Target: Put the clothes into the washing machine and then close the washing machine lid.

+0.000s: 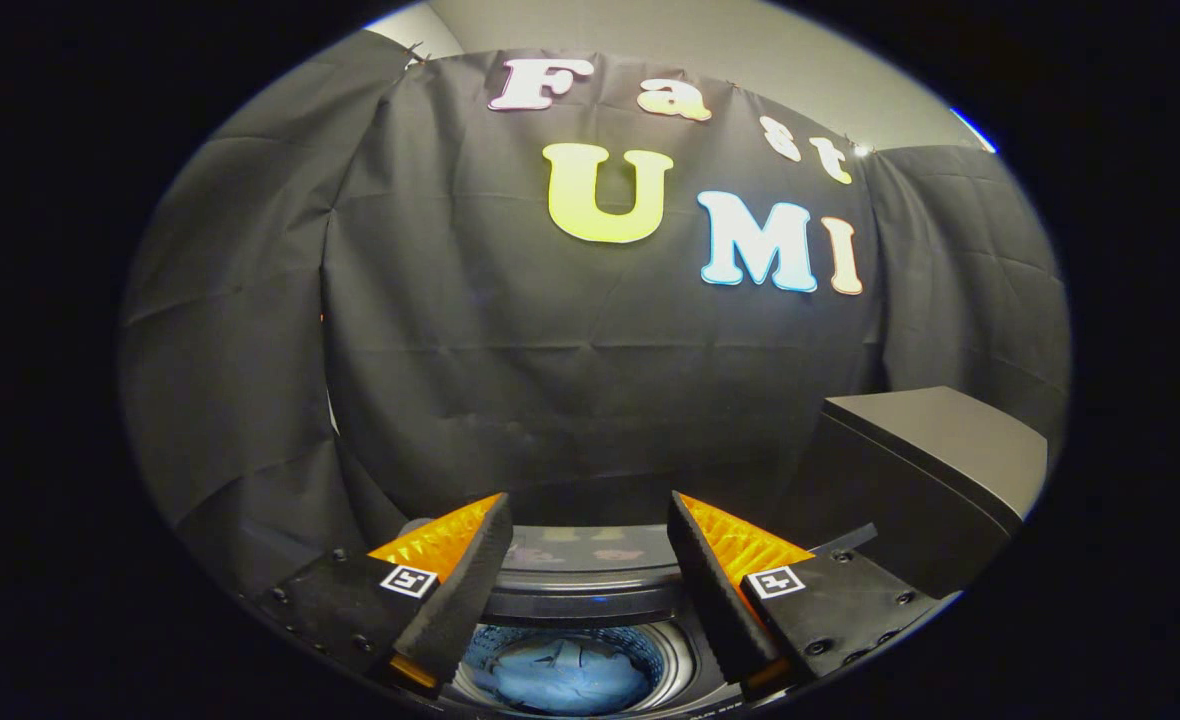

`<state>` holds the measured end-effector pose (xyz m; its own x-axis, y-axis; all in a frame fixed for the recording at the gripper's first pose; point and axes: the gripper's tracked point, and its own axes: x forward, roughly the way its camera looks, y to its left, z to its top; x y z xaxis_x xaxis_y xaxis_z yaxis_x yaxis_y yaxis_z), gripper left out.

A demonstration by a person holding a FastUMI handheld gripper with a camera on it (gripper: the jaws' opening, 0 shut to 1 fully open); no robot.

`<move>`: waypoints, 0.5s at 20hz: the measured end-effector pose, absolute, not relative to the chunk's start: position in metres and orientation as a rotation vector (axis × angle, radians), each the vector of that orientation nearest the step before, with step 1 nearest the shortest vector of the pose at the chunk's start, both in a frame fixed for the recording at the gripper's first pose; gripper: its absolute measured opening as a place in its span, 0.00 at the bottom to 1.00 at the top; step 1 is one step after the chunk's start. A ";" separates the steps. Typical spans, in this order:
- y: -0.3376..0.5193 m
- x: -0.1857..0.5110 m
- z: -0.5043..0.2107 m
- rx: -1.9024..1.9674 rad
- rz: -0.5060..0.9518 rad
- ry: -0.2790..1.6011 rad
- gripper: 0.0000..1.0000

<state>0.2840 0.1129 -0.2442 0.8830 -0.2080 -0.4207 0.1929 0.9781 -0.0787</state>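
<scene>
Two fingers of the gripper (590, 520) stand spread apart, grasping nothing, above the open washing machine (590, 590), where blue clothes (570, 675) lie in the drum.

one gripper (590, 530) with two fingers (460, 590), set apart with nothing between them; one washing machine (590, 590) below them, its one drum opening uncovered; one bundle of clothes (565, 675) lying in the drum; one dark box (925, 470) beside the machine; two square markers (408, 580), one on each finger mount
</scene>
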 end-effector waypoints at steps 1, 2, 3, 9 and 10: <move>0.114 0.278 -0.249 -0.041 -0.211 0.449 0.97; 0.114 0.272 -0.254 -0.048 -0.213 0.461 0.97; 0.114 0.265 -0.261 -0.052 -0.213 0.475 0.97; 0.119 0.232 -0.289 -0.040 -0.206 0.528 0.98; 0.120 0.228 -0.290 -0.043 -0.203 0.533 0.98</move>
